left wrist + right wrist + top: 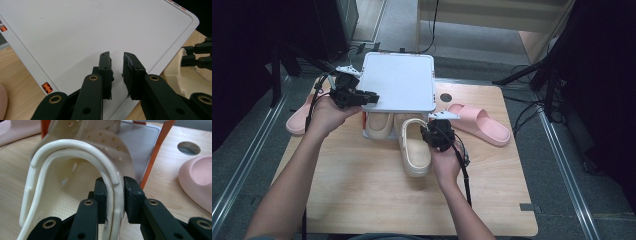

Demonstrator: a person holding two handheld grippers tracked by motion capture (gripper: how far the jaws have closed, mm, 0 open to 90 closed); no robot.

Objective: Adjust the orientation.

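My right claw (115, 195) pinches the cream clog (75, 185) by its side wall. Its long axis points into the white box (399, 82) ahead. My left claw (117, 72) rests part-open and empty on the lid.

The right claw (435, 135) has a clog's (414, 147) side wall between its pads. A second clog (378, 125) lies left of it under the lid (399, 82). A slipper (479, 123) lies to its right, another (301, 116) beyond the left claw (362, 97).

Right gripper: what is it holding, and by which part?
The right gripper is clamped on the cream clog, gripping its side wall at the rim, one jaw inside the shoe and one outside.
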